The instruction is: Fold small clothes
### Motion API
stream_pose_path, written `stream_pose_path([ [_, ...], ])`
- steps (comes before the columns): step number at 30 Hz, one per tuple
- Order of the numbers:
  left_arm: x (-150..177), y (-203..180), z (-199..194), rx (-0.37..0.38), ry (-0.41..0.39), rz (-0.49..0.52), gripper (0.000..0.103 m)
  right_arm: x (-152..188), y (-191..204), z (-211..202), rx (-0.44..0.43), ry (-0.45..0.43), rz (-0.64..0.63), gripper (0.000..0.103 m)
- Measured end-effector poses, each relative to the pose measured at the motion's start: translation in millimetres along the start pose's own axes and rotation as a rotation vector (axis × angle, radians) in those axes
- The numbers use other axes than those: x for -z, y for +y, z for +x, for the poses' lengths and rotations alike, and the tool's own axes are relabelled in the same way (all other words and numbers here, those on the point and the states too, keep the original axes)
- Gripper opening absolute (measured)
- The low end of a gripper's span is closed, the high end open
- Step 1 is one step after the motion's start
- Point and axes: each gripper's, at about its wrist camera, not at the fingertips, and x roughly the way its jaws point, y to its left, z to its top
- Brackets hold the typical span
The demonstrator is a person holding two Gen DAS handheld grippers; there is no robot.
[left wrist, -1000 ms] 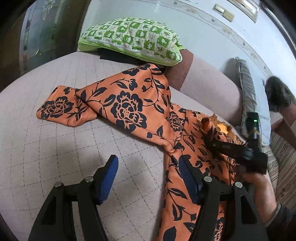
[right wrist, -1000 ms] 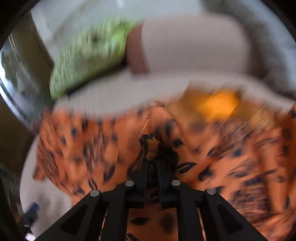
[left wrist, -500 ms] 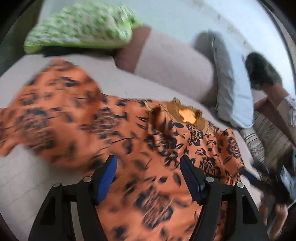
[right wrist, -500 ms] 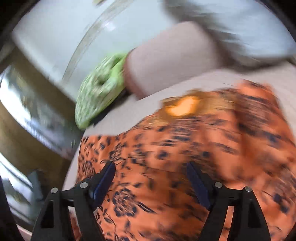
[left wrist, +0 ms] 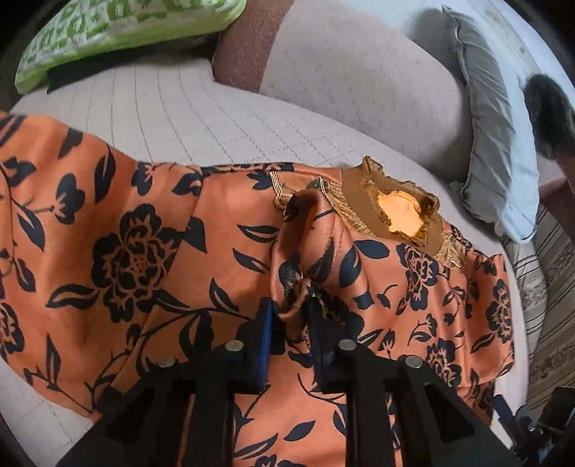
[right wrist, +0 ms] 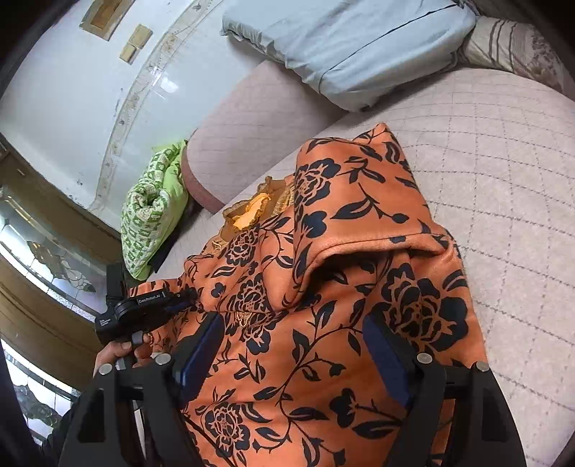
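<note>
Orange dress (left wrist: 136, 258) with black flower-and-leaf print lies spread on the quilted beige sofa seat (left wrist: 172, 115), filling the lower and middle part of both views. Fabric looks satiny, slightly shiny, wrinkled. Brown-gold ribbed neckline (left wrist: 395, 212) with gold trim sits at centre right of the left wrist view, lighter orange lining showing through the opening; in the right wrist view it is small, left of centre. One part of the dress is folded back over the body, forming a raised flap (right wrist: 359, 201) at centre of the right wrist view.

Left tool (left wrist: 291, 309), bottom centre of its view: jaws closing, a bunched ridge of the dress fabric pinched up between the blue pads, cloth puckered there. Right tool (right wrist: 293, 352), bottom of its view: jaws wide apart, released, hovering over flat dress fabric, nothing gripped.

Green patterned cushion (left wrist: 118, 32) upper left, grey pillow (left wrist: 492, 143) upper right against the sofa backrest (left wrist: 359, 79). A person's hand (right wrist: 118, 354) holding the left tool shows at lower left of the right wrist view.
</note>
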Motion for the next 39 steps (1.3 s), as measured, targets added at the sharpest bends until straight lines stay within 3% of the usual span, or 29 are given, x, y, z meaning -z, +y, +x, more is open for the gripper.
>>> stream_pose_path([
  [4,-5,-10,3,-0.050,-0.028,0.011,0.007,3,-4,6,-0.017,-0.019,0.014,0.082],
  [7,-1,-6,-51,-0.105,-0.274,-0.058,0.007,0,-12,6,-0.026,-0.014,0.053,0.082],
  [9,11,5,-74,-0.131,-0.345,-0.073,0.007,-5,-17,1,-0.037,-0.030,0.082,0.082],
  [12,20,36,-62,-0.140,-0.268,-0.157,0.007,-16,-19,-6,-0.028,-0.049,0.106,0.082],
  [15,18,55,-17,-0.126,-0.106,-0.157,0.008,-29,-14,-6,-0.012,-0.048,0.103,0.083],
  [16,19,57,-12,-0.124,-0.090,-0.156,0.009,-33,-12,-2,-0.013,-0.031,0.103,0.083],
  [20,24,62,-19,-0.061,-0.115,-0.175,0.011,-57,1,22,-0.055,0.026,0.065,0.083],
  [22,27,70,-28,-0.051,-0.129,-0.185,0.016,-69,-17,53,0.009,0.113,0.098,0.084],
  [23,28,75,-32,-0.039,-0.128,-0.192,0.016,-71,-36,67,0.090,0.173,0.162,0.077],
  [25,31,81,-39,-0.038,-0.138,-0.181,0.017,-77,-50,59,0.077,0.131,0.203,0.074],
  [26,33,81,-42,-0.038,-0.143,-0.176,0.017,-80,-47,50,0.112,0.097,0.180,0.077],
  [27,36,81,-45,-0.033,-0.148,-0.177,0.017,-84,-38,34,0.263,0.026,0.112,0.078],
  [28,40,80,-50,-0.007,-0.156,-0.176,0.018,-85,-35,24,0.319,-0.013,0.090,0.078],
  [29,46,81,-57,0.005,-0.160,-0.164,0.018,-85,-36,16,0.286,-0.028,0.100,0.078],
  [30,50,79,-61,0.013,-0.164,-0.146,0.019,-82,-36,10,0.155,0.002,0.130,0.078],
  [31,54,76,-64,0.021,-0.170,-0.128,0.019,-78,-32,6,0.105,0.025,0.115,0.078],
  [32,59,72,-69,0.030,-0.178,-0.105,0.019,-75,-26,4,0.109,0.041,0.069,0.079],
  [33,65,69,-73,0.030,-0.184,-0.084,0.022,-69,-14,1,0.185,0.063,-0.040,0.079],
  [35,74,65,-78,0.029,-0.187,-0.068,0.027,-57,0,-6,0.418,0.029,-0.230,0.079],
  [39,91,57,-80,0.043,-0.181,-0.037,0.031,-42,-17,8,0.454,0.170,-0.285,0.078],
])
